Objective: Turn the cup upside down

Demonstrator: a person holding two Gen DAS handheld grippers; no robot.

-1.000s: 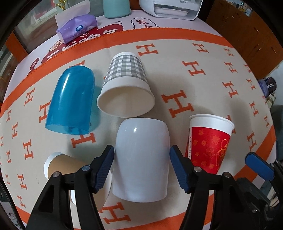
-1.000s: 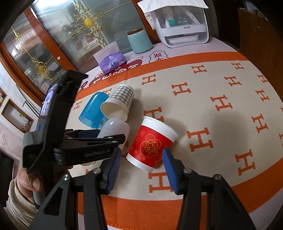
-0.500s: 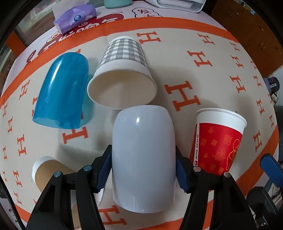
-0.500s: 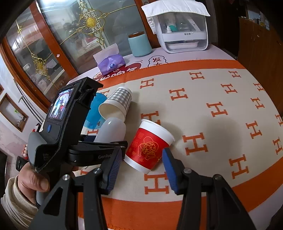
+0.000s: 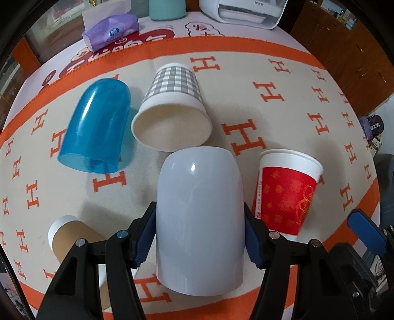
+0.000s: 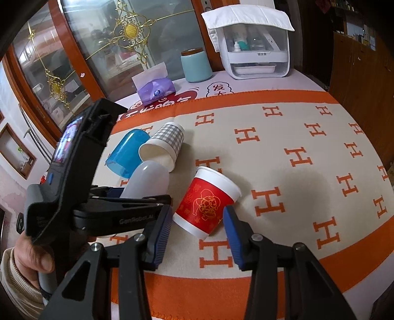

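Left gripper (image 5: 200, 236) clamps the white cup (image 5: 200, 216), blue pads pressed to both its sides; the cup lies on its side w/ rounded closed end pointing away, open mouth toward the camera. Right gripper (image 6: 195, 231) hangs w/ fingers apart, straddling the lower end of the red cup (image 6: 206, 200) w/o visibly touching it.

Cups counted on the orange-and-cream H-pattern cloth (image 5: 283, 103): five, one of each. White, red, blue plastic cup (image 5: 94, 128), grey-check paper cup (image 5: 173, 108), brown paper cup (image 5: 73, 236). Blue, check and brown all lie on their sides; the check cup's open mouth sits just beside the white cup's closed end. Red cup stands tilted, rim up, just right of the white one.

At the table's far edge: one purple tissue pack (image 5: 110, 30), one teal canister (image 5: 167, 8), one white appliance (image 5: 246, 9).

Left wrist view alone shows the brown cup, lower left, partly behind the left finger. Right wrist view alone shows the person's hand (image 6: 32, 256) on the left tool's handle, its small lit screen (image 6: 67, 140), plus a glass-door cabinet w/ gold trim (image 6: 123, 37) behind the table.
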